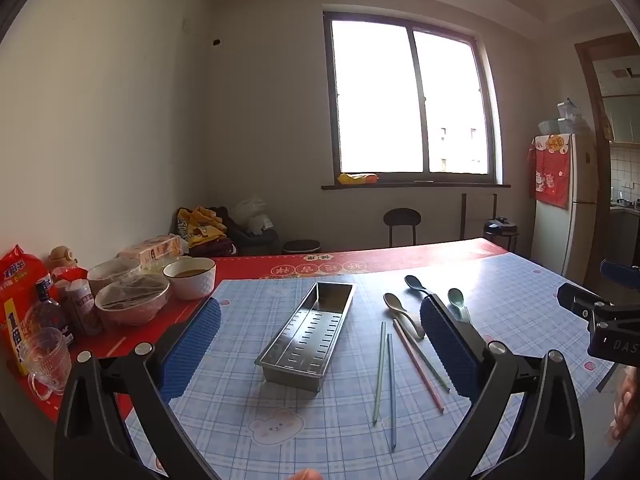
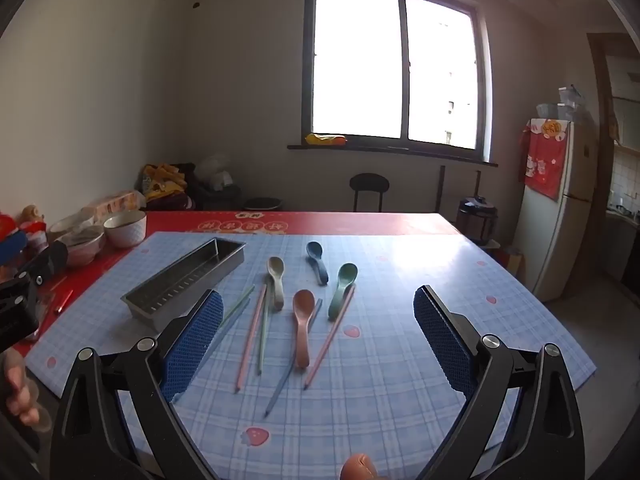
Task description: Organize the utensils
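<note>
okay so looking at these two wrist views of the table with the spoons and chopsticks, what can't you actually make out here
- Pink spoon: absent from the left wrist view, where the left gripper's blue finger pad covers that area.
- Chopsticks: in the right wrist view one pad of the right gripper covers some near ends, so the count is unsure.
- Metal tray: its floor is hidden by its near wall in the right wrist view.
- Window: overexposed in both views.

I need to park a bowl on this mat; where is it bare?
Bare: the mat's right side, past the green spoon, and the near strip before the chopstick tips. Crowded: the middle, with spoons and chopsticks beside the steel tray; the red edge holds bowls.
</note>
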`<state>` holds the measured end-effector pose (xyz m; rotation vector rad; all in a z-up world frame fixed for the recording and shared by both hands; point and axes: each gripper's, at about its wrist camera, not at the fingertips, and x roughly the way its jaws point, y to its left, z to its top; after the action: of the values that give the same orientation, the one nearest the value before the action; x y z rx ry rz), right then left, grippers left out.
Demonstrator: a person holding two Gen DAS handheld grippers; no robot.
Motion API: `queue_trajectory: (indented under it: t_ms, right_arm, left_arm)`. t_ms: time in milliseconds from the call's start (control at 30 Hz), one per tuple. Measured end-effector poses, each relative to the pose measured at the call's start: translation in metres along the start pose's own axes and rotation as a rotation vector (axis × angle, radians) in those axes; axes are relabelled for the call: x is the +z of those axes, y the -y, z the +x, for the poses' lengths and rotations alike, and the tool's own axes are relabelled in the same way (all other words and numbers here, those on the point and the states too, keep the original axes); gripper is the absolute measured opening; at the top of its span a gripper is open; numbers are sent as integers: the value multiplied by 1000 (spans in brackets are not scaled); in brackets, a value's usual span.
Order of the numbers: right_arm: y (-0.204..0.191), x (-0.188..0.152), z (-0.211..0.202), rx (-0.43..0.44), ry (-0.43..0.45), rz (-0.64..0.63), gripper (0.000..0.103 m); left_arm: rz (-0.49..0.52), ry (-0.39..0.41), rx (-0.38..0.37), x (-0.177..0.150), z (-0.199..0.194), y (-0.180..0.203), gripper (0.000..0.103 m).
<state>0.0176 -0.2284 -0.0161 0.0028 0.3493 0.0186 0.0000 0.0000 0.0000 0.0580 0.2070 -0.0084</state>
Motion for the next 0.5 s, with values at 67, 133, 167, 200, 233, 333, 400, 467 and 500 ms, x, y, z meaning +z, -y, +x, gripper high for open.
queue_trajectory:
  t_ms: [67, 133, 167, 200, 233, 333, 400, 467, 500]
  right_arm:
    - [0, 0, 0, 2, 0, 0, 93]
    - [0, 0, 0, 3, 3, 3, 93]
    - [0, 0, 0, 4, 3, 3, 93]
    - [0, 0, 0, 5, 1, 2, 93]
    - [0, -1, 1, 6, 0, 1, 93]
    - [-2, -2, 1, 0, 4, 2, 93]
    - [7, 1, 0, -3, 3, 3, 93]
    - [8, 2, -1, -4, 4, 4, 93]
    - [9, 3, -2, -5, 4, 4, 93]
  left_arm:
    - [14, 4, 5, 0, -1, 2, 98]
    - [10, 1, 5, 0, 0, 2, 98]
    - [8, -1, 7, 0, 1, 2, 98]
    - [6, -4, 8, 0, 1, 2, 98]
    - [4, -6, 8, -1, 2, 3, 98]
    - [-1, -11, 12, 0, 5, 4, 98]
    - [7, 9, -3, 1, -3, 2, 98]
    - [8, 9, -3, 1, -4, 2, 98]
    - [8, 10, -2, 1, -4, 2, 98]
